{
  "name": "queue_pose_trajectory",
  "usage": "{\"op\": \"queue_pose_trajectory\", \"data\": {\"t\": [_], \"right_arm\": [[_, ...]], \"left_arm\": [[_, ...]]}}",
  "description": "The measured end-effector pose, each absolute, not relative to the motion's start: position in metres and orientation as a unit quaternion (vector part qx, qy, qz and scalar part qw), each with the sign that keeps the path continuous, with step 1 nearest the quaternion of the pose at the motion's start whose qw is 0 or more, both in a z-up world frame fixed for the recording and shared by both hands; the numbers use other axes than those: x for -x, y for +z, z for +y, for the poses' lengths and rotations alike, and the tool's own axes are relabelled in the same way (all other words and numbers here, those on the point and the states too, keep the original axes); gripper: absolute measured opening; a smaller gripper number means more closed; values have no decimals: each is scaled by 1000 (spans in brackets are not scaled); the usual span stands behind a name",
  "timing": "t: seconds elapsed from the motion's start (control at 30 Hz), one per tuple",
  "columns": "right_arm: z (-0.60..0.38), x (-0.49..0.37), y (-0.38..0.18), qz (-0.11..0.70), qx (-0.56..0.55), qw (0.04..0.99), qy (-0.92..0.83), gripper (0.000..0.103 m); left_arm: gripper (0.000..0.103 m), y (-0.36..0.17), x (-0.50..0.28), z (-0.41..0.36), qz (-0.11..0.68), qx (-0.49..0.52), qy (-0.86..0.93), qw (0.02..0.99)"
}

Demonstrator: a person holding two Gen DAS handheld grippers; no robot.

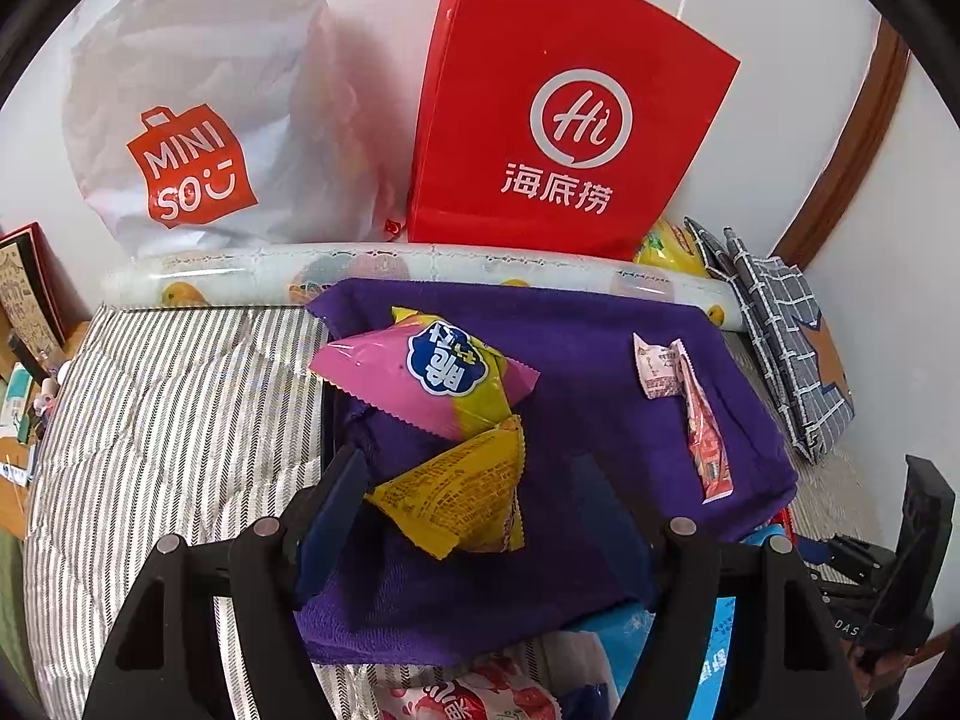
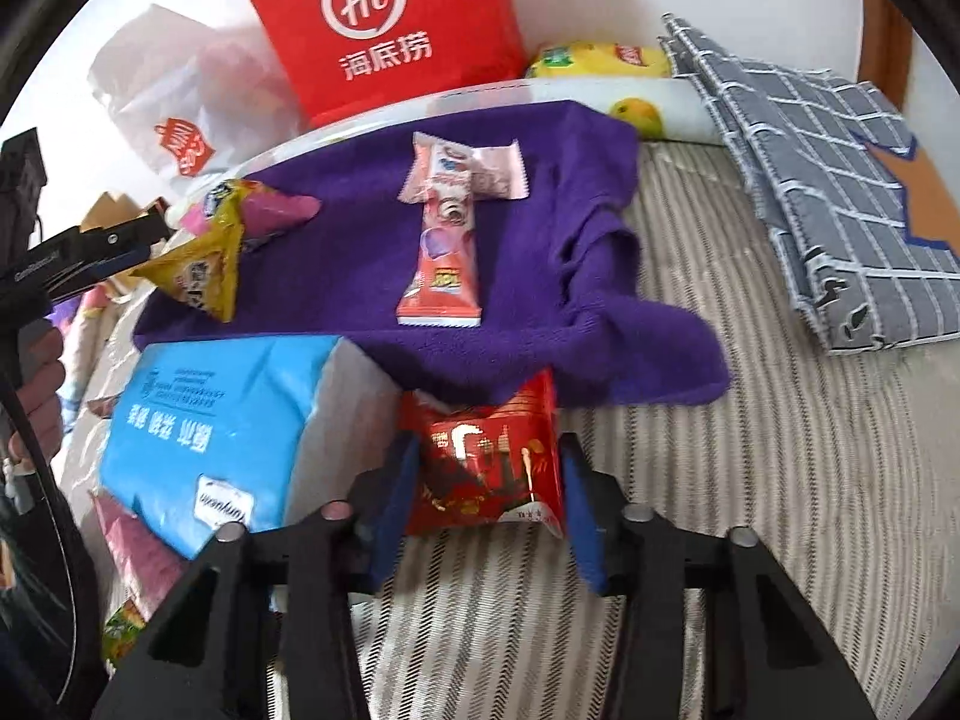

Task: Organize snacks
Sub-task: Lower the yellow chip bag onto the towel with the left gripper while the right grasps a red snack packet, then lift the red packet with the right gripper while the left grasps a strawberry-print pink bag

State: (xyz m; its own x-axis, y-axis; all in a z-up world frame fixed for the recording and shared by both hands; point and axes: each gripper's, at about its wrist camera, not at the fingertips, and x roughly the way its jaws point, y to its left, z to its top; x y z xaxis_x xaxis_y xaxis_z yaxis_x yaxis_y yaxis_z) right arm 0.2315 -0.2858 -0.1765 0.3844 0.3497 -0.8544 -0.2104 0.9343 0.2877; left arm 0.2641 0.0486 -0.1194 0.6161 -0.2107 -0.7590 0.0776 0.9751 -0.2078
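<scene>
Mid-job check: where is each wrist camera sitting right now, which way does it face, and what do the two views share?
Left wrist: on the left gripper, angled down at the purple cloth and the yellow triangular packet between its open fingers; the right gripper's black frame shows at the right edge.
Right wrist: on the right gripper, angled down at the red snack packet its pads close on; a hand shows at left.
Shared: cloth, yellow packet, red paper bag.

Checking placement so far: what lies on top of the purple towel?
On the purple fleece towel: a long pink wafer-bar wrapper and two yellow-pink triangular snack packets. Anything beneath the towel is hidden.
</scene>
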Motion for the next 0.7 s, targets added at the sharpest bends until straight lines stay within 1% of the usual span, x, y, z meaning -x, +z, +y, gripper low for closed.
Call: {"op": "queue_pose_trajectory", "data": {"t": [0.13, 0.17, 0.2, 0.3, 0.37, 0.47, 0.57, 0.6, 0.67, 0.7], "right_arm": [[-294, -216, -167, 518, -66, 838, 157, 32], [-298, -210, -162, 515, -70, 840, 154, 25], [-304, -202, -157, 512, -79, 842, 150, 22], [-316, -175, -145, 508, -87, 847, 134, 17], [-322, -159, -141, 507, -90, 848, 125, 15], [-330, -130, -142, 520, -114, 838, 120, 4], [-334, -106, -145, 525, -110, 837, 106, 4], [-336, -99, -145, 524, -107, 839, 101, 7], [-339, -90, -142, 515, -104, 846, 90, 9], [-340, -88, -140, 508, -99, 851, 87, 12]], "left_arm": [[73, -112, -260, 46, 426, 76, -87, 897], [73, -110, -259, 45, 424, 76, -90, 898], [73, -108, -257, 43, 424, 75, -91, 898], [73, -103, -249, 37, 423, 71, -96, 898], [73, -101, -238, 34, 421, 70, -98, 899], [73, -98, -218, 32, 417, 71, -105, 900], [73, -98, -197, 33, 416, 69, -107, 901], [73, -98, -190, 34, 415, 66, -106, 901], [73, -100, -178, 36, 415, 64, -104, 902], [73, -102, -171, 38, 416, 65, -104, 901]]}}
